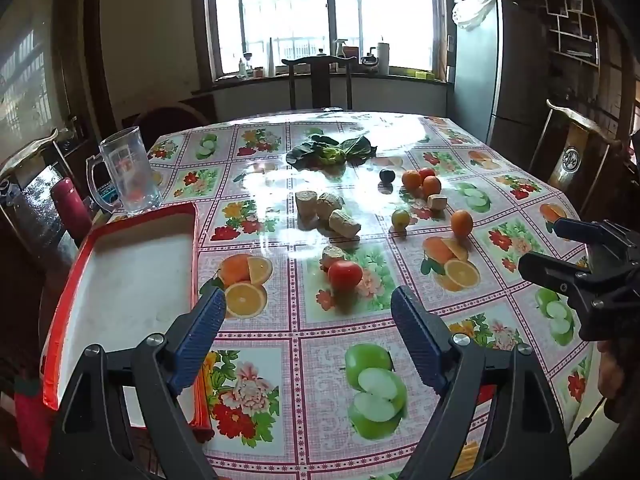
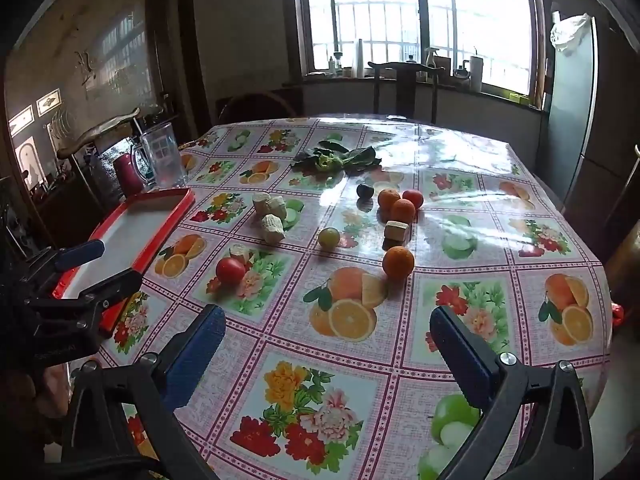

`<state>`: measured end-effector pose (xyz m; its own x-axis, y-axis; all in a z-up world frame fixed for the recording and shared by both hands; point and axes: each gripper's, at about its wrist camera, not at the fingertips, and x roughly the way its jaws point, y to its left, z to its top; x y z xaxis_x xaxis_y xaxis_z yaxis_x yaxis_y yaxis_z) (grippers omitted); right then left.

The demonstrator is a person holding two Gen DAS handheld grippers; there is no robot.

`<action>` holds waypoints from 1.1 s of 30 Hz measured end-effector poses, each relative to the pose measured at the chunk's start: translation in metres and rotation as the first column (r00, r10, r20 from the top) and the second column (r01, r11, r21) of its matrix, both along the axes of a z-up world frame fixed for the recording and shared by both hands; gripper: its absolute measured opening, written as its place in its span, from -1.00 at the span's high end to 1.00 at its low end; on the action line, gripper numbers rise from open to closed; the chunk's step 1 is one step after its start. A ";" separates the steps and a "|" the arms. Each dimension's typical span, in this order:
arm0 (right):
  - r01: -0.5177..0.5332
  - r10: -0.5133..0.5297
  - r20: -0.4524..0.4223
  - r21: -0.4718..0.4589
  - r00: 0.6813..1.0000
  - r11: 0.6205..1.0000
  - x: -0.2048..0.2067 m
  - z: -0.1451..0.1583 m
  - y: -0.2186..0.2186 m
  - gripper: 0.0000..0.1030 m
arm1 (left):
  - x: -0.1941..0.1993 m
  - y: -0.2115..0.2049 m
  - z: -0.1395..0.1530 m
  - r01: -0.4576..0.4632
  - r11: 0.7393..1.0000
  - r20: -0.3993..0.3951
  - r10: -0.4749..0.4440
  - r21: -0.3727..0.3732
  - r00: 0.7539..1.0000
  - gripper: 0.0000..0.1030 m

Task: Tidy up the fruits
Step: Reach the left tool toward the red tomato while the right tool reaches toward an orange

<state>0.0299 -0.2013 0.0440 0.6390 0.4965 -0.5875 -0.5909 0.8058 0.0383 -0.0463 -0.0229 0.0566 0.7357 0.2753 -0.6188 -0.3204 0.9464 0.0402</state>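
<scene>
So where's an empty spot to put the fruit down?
The tray at the table's left edge holds nothing. The near cloth between both open grippers and the tomato is bare too. It's crowded mid-table, around the oranges and the pale chunks.

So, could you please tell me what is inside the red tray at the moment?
Nothing shows inside the red tray: its white floor is bare where visible. Its near end is hidden behind the left gripper, so that part cannot be checked.
</scene>
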 end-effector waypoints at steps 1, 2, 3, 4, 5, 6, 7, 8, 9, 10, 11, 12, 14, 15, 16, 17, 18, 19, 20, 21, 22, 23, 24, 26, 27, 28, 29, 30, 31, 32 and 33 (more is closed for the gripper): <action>0.002 -0.002 0.001 -0.002 1.000 1.000 0.000 0.000 0.000 -0.99 | 0.000 0.000 0.000 0.000 1.000 0.000 0.000 -0.001 1.000 -0.65; 0.004 -0.004 0.000 -0.005 1.000 1.000 0.001 0.000 0.000 -0.99 | 0.000 0.000 0.000 -0.001 1.000 -0.002 0.001 -0.002 1.000 -0.65; 0.002 -0.002 -0.001 -0.006 1.000 1.000 0.001 0.000 0.000 -0.99 | 0.000 0.000 0.000 -0.001 1.000 -0.003 0.001 -0.001 1.000 -0.65; 0.000 0.000 0.000 -0.005 1.000 1.000 0.002 0.001 0.000 -0.99 | -0.001 0.000 0.001 -0.003 1.000 -0.001 0.003 0.000 1.000 -0.65; 0.000 0.000 0.000 -0.004 1.000 1.000 0.002 0.001 -0.001 -0.99 | -0.001 0.000 0.001 -0.004 1.000 0.002 0.004 -0.001 1.000 -0.65; -0.002 0.002 -0.001 -0.004 1.000 1.000 0.003 0.001 -0.001 -0.99 | -0.001 0.000 0.001 -0.003 1.000 0.003 0.003 -0.003 1.000 -0.65; -0.003 0.003 -0.002 -0.003 1.000 1.000 0.004 0.001 -0.001 -0.99 | -0.001 0.000 0.001 -0.004 1.000 0.001 0.004 -0.004 1.000 -0.65; -0.002 0.002 -0.001 -0.001 1.000 1.000 0.005 0.001 -0.001 -0.99 | -0.001 -0.001 0.001 -0.006 1.000 0.000 0.006 -0.005 1.000 -0.65; -0.001 0.001 -0.002 0.000 1.000 1.000 0.006 0.002 -0.002 -0.99 | -0.001 -0.001 0.001 -0.005 1.000 0.000 0.005 -0.005 1.000 -0.65; 0.001 -0.001 0.005 -0.006 1.000 1.000 0.006 0.003 0.000 -0.99 | -0.001 -0.001 0.000 -0.007 1.000 -0.002 0.007 -0.006 1.000 -0.65; 0.001 -0.001 0.004 -0.004 1.000 1.000 0.006 0.003 -0.001 -0.99 | -0.001 -0.001 0.000 -0.008 1.000 -0.003 0.008 -0.007 1.000 -0.65; 0.001 -0.001 0.004 -0.001 1.000 1.000 0.007 0.003 -0.001 -0.99 | -0.001 -0.001 0.000 -0.008 1.000 -0.005 0.008 -0.010 1.000 -0.65; 0.001 -0.001 -0.006 0.009 1.000 1.000 0.007 0.001 -0.005 -0.99 | 0.000 -0.002 -0.001 -0.008 1.000 -0.009 0.007 -0.012 1.000 -0.65; 0.003 -0.002 -0.010 0.009 1.000 1.000 0.007 0.001 -0.006 -0.99 | 0.001 -0.003 -0.002 -0.008 1.000 -0.013 0.008 -0.011 1.000 -0.65; 0.004 -0.004 -0.012 0.010 1.000 1.000 0.008 0.001 -0.007 -0.99 | 0.001 -0.003 -0.002 -0.007 1.000 -0.015 0.007 -0.011 1.000 -0.65; 0.005 -0.004 -0.012 0.012 1.000 1.000 0.008 0.001 -0.008 -0.99 | 0.002 -0.004 -0.002 -0.007 1.000 -0.016 0.007 -0.010 1.000 -0.65; 0.005 -0.005 -0.016 0.013 1.000 1.000 0.009 0.001 -0.008 -0.99 | 0.002 -0.004 -0.002 -0.006 1.000 -0.015 0.006 -0.011 1.000 -0.65; 0.007 -0.006 -0.019 0.014 1.000 1.000 0.009 0.000 -0.008 -0.99 | 0.003 -0.004 -0.003 -0.005 1.000 -0.017 0.005 -0.013 1.000 -0.65; 0.007 -0.006 -0.020 0.015 1.000 1.000 0.010 0.000 -0.008 -0.99 | 0.004 -0.005 -0.003 -0.004 1.000 -0.019 0.004 -0.014 1.000 -0.65; 0.007 -0.007 -0.023 0.015 1.000 1.000 0.011 -0.001 -0.009 -0.99 | 0.004 -0.005 -0.004 -0.003 1.000 -0.022 0.003 -0.015 1.000 -0.65; 0.006 -0.006 -0.026 0.015 1.000 1.000 0.011 -0.001 -0.009 -0.99 | 0.005 -0.005 -0.004 -0.003 1.000 -0.023 0.003 -0.015 1.000 -0.65; 0.006 -0.006 -0.027 0.016 1.000 1.000 0.012 -0.002 -0.009 -0.99 | 0.005 -0.005 -0.005 -0.002 1.000 -0.026 0.002 -0.016 1.000 -0.65; 0.006 -0.006 -0.027 0.015 1.000 1.000 0.012 -0.003 -0.009 -0.99 | 0.006 -0.006 -0.006 -0.002 1.000 -0.030 0.001 -0.017 1.000 -0.65; 0.008 -0.007 -0.029 0.014 1.000 1.000 0.013 -0.005 -0.009 -0.99 | 0.006 -0.006 -0.007 -0.002 1.000 -0.032 0.001 -0.019 0.999 -0.65; 0.009 -0.008 -0.031 0.014 0.999 1.000 0.014 -0.005 -0.010 -0.99 | 0.007 -0.005 -0.007 -0.002 1.000 -0.034 0.001 -0.022 0.999 -0.65; 0.007 -0.007 -0.035 0.014 0.999 1.000 0.014 -0.006 -0.009 -0.99 | 0.007 -0.005 -0.008 -0.002 1.000 -0.035 0.001 -0.026 0.999 -0.65; 0.007 -0.006 -0.039 0.019 0.999 1.000 0.015 -0.007 -0.010 -0.99 | 0.008 -0.004 -0.009 -0.002 0.999 -0.037 0.001 -0.032 0.999 -0.65; 0.006 -0.005 -0.041 0.022 0.999 1.000 0.016 -0.008 -0.010 -0.99 | 0.008 -0.004 -0.009 -0.002 0.999 -0.039 0.001 -0.036 0.999 -0.65; 0.005 -0.004 -0.042 0.023 0.999 1.000 0.017 -0.008 -0.010 -0.99 | 0.009 -0.003 -0.010 -0.003 0.999 -0.041 0.001 -0.039 0.999 -0.65; 0.004 -0.003 -0.041 0.026 0.999 1.000 0.018 -0.009 -0.010 -0.99 | 0.009 -0.003 -0.011 -0.003 0.999 -0.043 0.001 -0.042 0.999 -0.65; 0.003 -0.002 -0.039 0.030 0.999 1.000 0.019 -0.010 -0.010 -0.99 | 0.010 -0.003 -0.012 -0.002 0.999 -0.046 0.000 -0.044 0.999 -0.65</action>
<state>0.0492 -0.2112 0.0340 0.6170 0.5128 -0.5969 -0.5868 0.8052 0.0853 -0.0362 -0.0255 0.0447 0.7059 0.2479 -0.6635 -0.3203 0.9472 0.0131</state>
